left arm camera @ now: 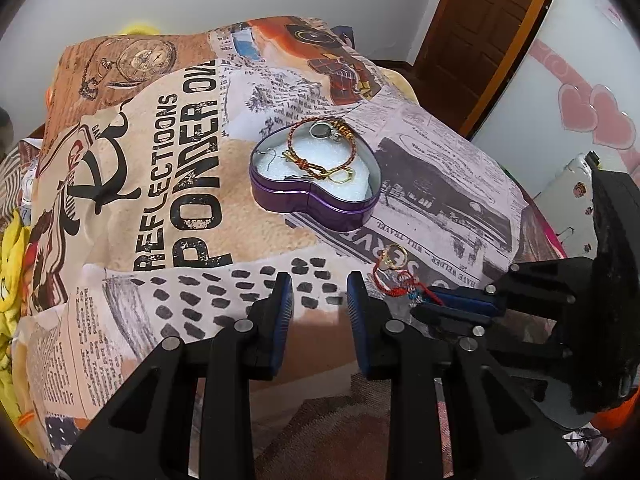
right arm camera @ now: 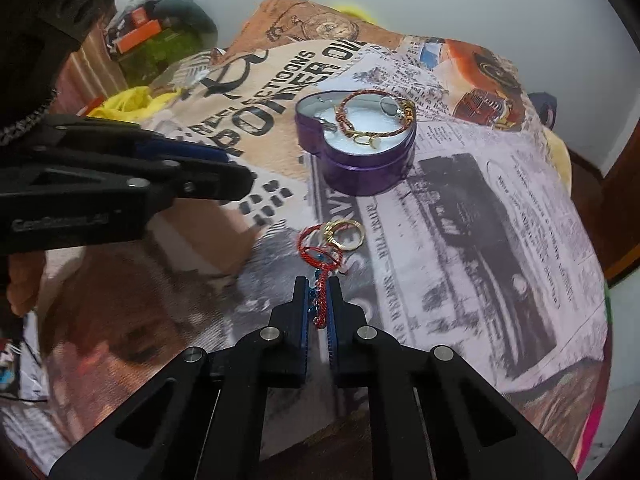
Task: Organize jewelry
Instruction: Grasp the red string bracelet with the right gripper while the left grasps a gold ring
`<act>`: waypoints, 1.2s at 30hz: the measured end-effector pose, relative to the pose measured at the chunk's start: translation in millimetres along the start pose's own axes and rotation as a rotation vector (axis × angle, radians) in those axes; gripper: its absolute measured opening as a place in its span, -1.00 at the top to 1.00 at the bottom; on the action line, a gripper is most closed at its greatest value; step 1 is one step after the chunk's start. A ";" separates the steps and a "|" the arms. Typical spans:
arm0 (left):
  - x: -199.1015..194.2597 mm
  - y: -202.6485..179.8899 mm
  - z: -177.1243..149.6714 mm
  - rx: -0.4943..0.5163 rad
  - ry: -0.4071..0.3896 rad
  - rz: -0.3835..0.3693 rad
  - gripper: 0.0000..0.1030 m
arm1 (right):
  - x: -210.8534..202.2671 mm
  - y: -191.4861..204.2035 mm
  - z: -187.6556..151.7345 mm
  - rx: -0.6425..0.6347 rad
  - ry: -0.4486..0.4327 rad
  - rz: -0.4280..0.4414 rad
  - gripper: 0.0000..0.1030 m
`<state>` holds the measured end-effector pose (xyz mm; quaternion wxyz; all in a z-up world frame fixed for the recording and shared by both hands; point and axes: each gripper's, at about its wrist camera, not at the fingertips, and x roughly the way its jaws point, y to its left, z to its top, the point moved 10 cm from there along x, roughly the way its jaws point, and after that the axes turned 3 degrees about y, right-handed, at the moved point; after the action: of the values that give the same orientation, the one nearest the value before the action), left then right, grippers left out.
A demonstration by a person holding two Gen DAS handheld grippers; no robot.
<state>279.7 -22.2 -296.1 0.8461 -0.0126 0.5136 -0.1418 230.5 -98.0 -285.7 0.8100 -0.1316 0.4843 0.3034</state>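
jewelry lies in two places on a bed covered by a newspaper-print blanket. a purple heart-shaped tin sits open near the middle, and a braided bracelet with gold clasps and a small ring already rest on its white padding. nearer the camera, a red cord bracelet and a gold ring lie loose on the blanket, touching each other.

the right gripper is nearly closed, its blue pads pinching the tail end of the red cord bracelet (the loop end trails out ahead on the blanket). the left gripper hovers low beside it, fingers apart and holding nothing.

the step in hand looks like carrying the red cord bracelet to the tin. to do it well, keep the pinch firm, since the cord is thin and could slip. lift straight up first so the loop clears the gold ring, which may be snagged in it. then travel over the tin's rim, lower until the cord pools on the padding, and only then let go.
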 end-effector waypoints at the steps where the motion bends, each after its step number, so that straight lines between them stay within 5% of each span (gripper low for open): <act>1: -0.3 -1.3 0.0 0.002 0.000 0.000 0.47 | -3.5 -0.4 -1.3 0.007 -0.006 0.000 0.87; 21: 43.0 -51.5 0.0 0.082 0.103 -0.029 0.39 | -43.2 -59.9 -11.9 0.163 -0.078 -0.080 0.87; 34: 53.7 -55.2 4.8 0.067 0.059 -0.018 0.36 | -43.9 -67.3 -7.2 0.171 -0.089 -0.079 0.87; 36: 53.0 -54.2 4.6 0.065 0.049 -0.008 0.47 | -45.6 -67.0 -5.3 0.178 -0.098 -0.074 0.87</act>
<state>294.2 -88.2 -330.7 0.8325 0.0164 0.5294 -0.1622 252.4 -169.6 -254.3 0.8517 -0.0620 0.4641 0.2352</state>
